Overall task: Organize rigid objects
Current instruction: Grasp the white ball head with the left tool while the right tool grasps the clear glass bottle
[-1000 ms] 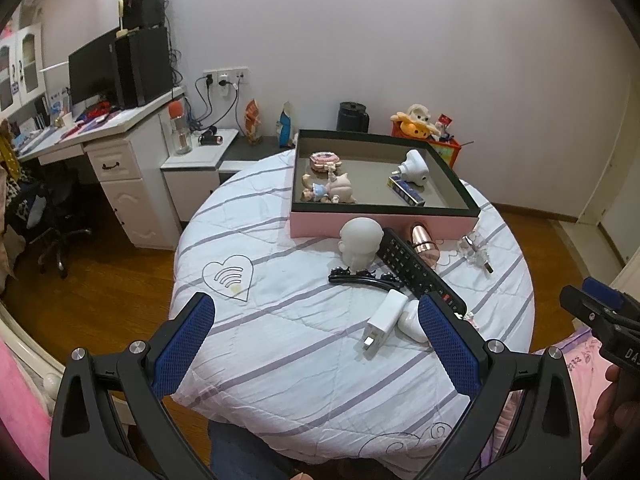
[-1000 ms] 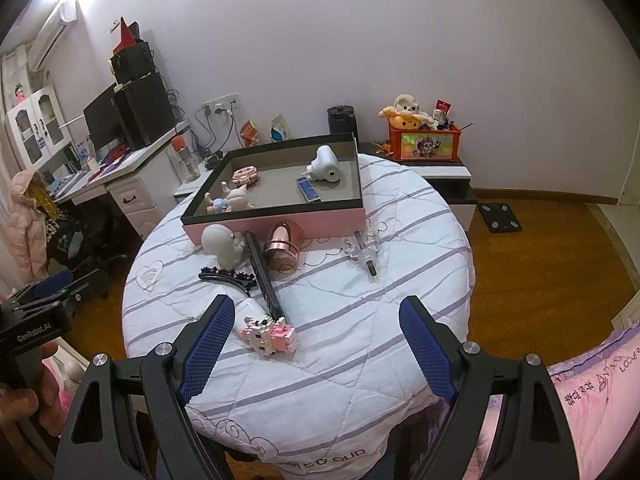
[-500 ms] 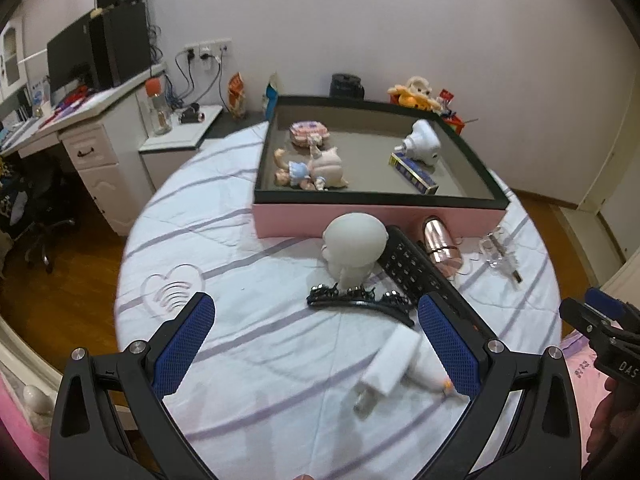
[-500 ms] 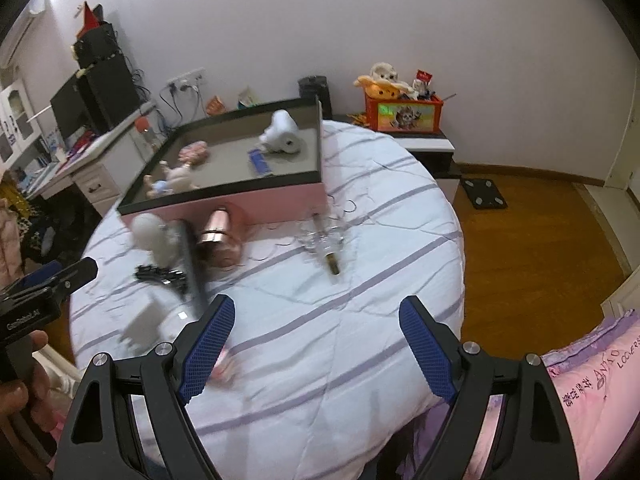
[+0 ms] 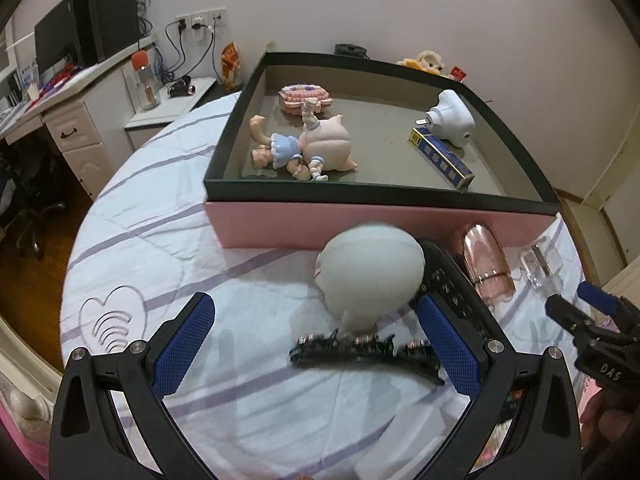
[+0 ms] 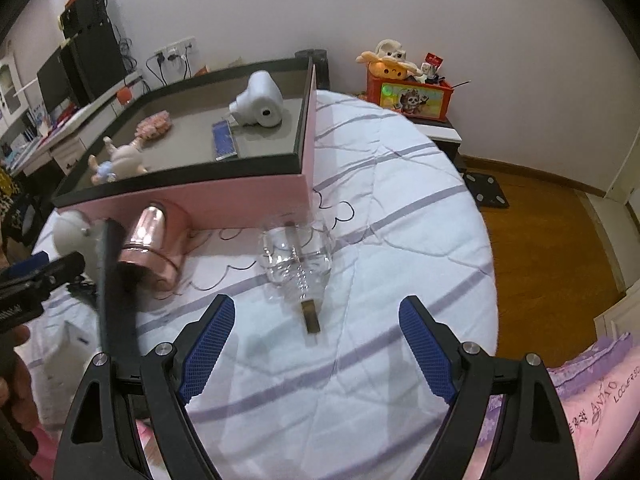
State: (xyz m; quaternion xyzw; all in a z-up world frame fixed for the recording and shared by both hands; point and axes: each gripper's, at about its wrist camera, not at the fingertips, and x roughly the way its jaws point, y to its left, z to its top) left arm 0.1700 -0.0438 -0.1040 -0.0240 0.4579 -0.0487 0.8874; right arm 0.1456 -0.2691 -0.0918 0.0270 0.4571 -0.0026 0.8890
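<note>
A pink box with a dark rim (image 5: 380, 216) (image 6: 224, 196) sits on the round striped table and holds a doll (image 5: 304, 148), a pink item (image 5: 304, 96), a blue bar (image 5: 440, 158) and a white plug-like gadget (image 5: 452, 118) (image 6: 260, 100). In front of it lie a white figurine head (image 5: 372, 272), a black beaded hair clip (image 5: 360, 350), a black remote (image 5: 452, 276) (image 6: 114, 280), a rose-gold cylinder (image 5: 486, 264) (image 6: 150, 248) and a clear bottle (image 6: 298, 256). My left gripper (image 5: 316, 344) is open above the clip and head. My right gripper (image 6: 316, 340) is open just short of the clear bottle.
A white charger block (image 6: 66, 352) lies at the table's left front. A desk with a monitor (image 5: 72, 40) and drawers stands to the left. An orange toy box (image 6: 412, 94) sits on a low stand behind the table. Wooden floor (image 6: 552, 240) lies to the right.
Both grippers have come forward and down toward the table. The head and hair clip now sit between the left fingers; the clear bottle lies close ahead of the right fingers.
</note>
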